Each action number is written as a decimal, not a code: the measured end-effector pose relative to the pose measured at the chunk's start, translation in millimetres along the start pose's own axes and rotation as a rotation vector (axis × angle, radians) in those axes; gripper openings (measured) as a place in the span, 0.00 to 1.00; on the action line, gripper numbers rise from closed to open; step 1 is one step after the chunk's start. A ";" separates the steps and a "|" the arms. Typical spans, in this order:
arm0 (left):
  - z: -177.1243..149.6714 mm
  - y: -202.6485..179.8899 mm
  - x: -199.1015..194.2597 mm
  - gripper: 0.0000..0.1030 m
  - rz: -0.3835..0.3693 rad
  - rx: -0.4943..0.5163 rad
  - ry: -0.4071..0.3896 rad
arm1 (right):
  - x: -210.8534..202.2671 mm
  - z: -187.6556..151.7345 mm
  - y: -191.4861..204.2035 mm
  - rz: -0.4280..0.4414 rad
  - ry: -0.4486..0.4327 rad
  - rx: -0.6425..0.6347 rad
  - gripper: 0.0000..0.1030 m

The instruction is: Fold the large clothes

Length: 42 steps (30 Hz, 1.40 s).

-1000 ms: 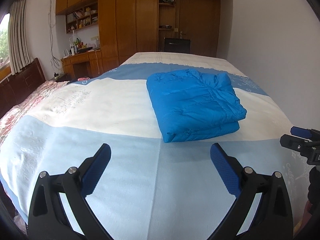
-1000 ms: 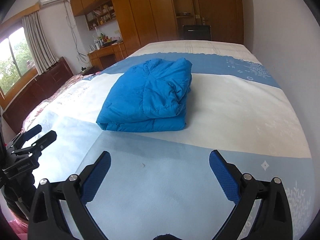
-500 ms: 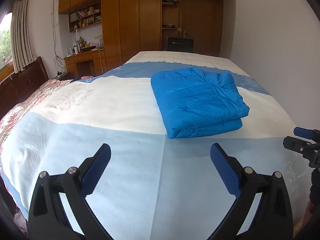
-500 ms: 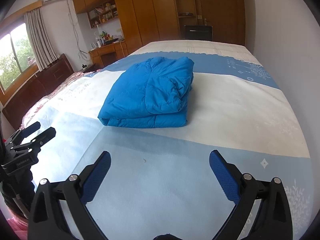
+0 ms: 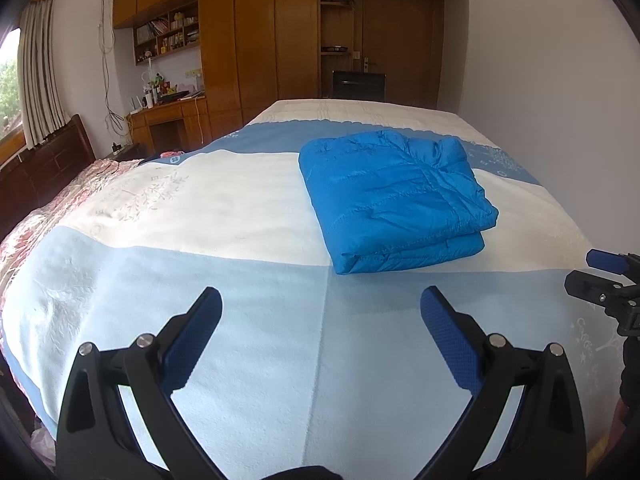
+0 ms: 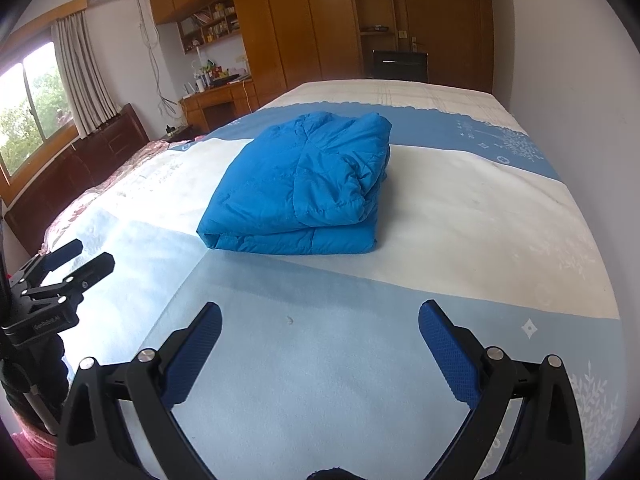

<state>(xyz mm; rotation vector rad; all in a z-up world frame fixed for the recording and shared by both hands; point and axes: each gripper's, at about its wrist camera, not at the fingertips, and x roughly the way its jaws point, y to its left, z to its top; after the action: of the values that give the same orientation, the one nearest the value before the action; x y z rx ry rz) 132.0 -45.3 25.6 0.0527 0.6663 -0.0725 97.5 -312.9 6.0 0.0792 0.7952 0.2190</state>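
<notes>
Two tools out, neither gripping anything. From the left wrist, the left tool hangs released over the bed, and the blue jacket sits folded ahead on the white band, well apart. From the right wrist, the right tool gapes too. Looks finished to me; only that puffy upper flap might want a gentle pat, without dragging the stack.
</notes>
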 end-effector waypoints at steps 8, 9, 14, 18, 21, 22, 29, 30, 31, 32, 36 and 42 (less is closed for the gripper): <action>-0.5 -0.3 0.2 0.96 -0.006 -0.001 0.010 | 1.3 0.7 -0.4 0.004 0.002 -0.004 0.96; -0.3 -0.2 0.0 0.96 -0.007 -0.001 0.011 | 1.5 0.8 -0.6 0.005 0.002 -0.003 0.96; -0.1 0.0 -0.1 0.96 -0.008 -0.002 0.012 | 2.0 1.1 -0.8 0.006 0.003 -0.004 0.96; -0.7 -0.2 -0.1 0.96 -0.009 -0.001 0.013 | 3.0 1.2 -1.2 0.005 0.006 -0.003 0.96; -0.9 1.2 0.0 0.96 -0.011 0.002 0.013 | 3.3 1.6 -1.3 0.005 0.008 -0.001 0.96; -0.8 1.8 0.0 0.96 -0.012 0.002 0.013 | 3.4 1.6 -1.2 0.005 0.008 -0.002 0.96; -1.6 4.8 -0.1 0.96 -0.019 0.009 0.014 | 3.4 1.8 -1.2 0.005 0.008 -0.003 0.96; -1.3 7.4 -0.1 0.96 -0.021 0.013 0.014 | 3.5 1.9 -1.3 0.006 0.008 -0.003 0.96; -1.4 8.2 0.0 0.96 -0.021 0.014 0.014 | 3.2 1.6 -0.9 0.005 0.009 -0.002 0.96; -1.6 9.2 0.2 0.96 -0.021 0.015 0.013 | 3.1 1.6 -0.8 0.005 0.009 -0.002 0.96; -1.7 12.0 0.3 0.96 -0.025 0.013 0.017 | 5.0 1.7 -1.8 0.005 0.014 0.000 0.96; -1.5 14.4 0.3 0.96 -0.026 0.007 0.024 | 5.7 1.9 -2.4 0.002 0.014 0.001 0.96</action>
<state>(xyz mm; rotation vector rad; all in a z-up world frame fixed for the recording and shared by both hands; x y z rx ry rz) 132.5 -30.8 24.7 0.0515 0.6908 -0.0991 103.2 -313.9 3.0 0.0794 0.8088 0.2216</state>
